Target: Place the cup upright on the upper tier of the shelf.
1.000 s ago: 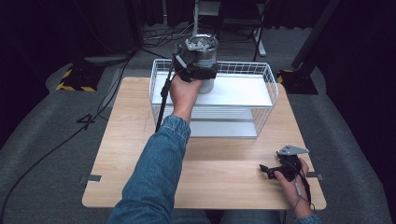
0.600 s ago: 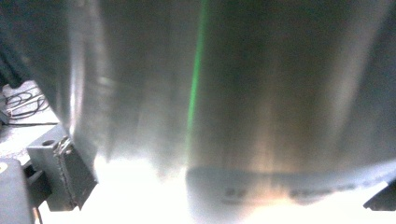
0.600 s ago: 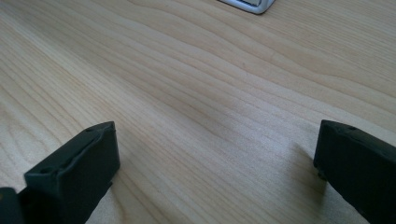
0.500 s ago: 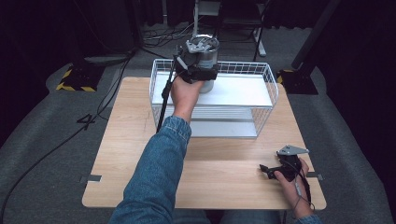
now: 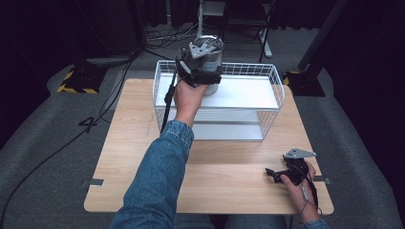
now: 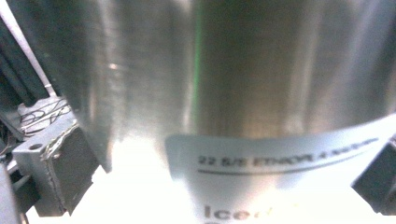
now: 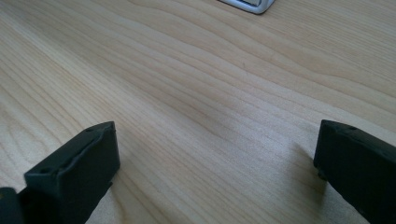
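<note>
Left gripper [image 5: 206, 71] has its jaws clamped on the steel can [image 5: 211, 50], one on either side of the wall. In the left gripper view the can [image 6: 243, 70] sits right against the camera, white label [image 6: 289, 172] facing it, with a jaw block at each lower corner.

Location: can is over the back-left part of the wire basket [image 5: 274, 81], above the white shelf [image 5: 243, 93]. Can't tell whether its base touches the shelf or hangs just clear.

Change over the last second: practically none. Hand and can sit at the same spot over the basket's back-left corner in all three high-view frames. I read that as a hold at the end of a move, either just placed or about to lift. No sign of letting go yet.

Right gripper [image 5: 282, 174] is parked on the table [image 5: 124, 143], well in front of the basket and to its right, jaws spread wide, nothing between them. Its own view shows bare wood [image 7: 210, 93] between the jaws.
</note>
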`<state>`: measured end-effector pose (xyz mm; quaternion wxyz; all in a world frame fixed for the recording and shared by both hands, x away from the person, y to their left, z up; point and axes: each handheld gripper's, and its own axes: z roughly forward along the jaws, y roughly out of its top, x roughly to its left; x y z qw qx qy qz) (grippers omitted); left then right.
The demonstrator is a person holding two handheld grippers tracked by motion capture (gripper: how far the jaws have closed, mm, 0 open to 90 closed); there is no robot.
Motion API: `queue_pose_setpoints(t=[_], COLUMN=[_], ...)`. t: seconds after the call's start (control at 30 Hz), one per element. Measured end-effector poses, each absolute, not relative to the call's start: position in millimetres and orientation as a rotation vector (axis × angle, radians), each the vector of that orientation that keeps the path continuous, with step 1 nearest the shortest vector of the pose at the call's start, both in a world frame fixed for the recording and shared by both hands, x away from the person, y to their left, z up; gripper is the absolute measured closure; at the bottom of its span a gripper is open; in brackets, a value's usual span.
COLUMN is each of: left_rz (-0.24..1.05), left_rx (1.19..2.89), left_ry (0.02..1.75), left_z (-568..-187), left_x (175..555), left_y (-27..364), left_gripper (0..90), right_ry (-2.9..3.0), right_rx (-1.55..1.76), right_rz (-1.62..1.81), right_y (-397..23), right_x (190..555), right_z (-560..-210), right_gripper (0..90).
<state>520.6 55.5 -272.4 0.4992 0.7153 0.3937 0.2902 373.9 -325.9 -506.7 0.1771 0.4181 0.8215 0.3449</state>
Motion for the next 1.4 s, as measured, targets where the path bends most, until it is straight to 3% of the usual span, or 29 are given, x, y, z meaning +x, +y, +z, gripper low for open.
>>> queue_pose_setpoints(t=[0.53,1.03,1.4], left_rz=[0.711,0.697,0.661], left_rx=[1.671,1.671,1.675], left_ry=[0.919,0.816,0.764], left_z=[-262.3,-244.9,-255.2], left_x=[490.3,426.5,383.3], left_y=[76.3,108.2,136.2], left_gripper=[0.0,0.0,0.0], right_ry=[2.324,2.332,2.333], right_rx=[1.182,1.175,1.173], right_rz=[0.977,0.975,0.975], right_y=[-325.9,-326.1,-326.0], right_x=[373.9,374.6,375.0], right_z=[-506.8,-506.7,-506.6], right_gripper=[0.7,0.7,0.7])
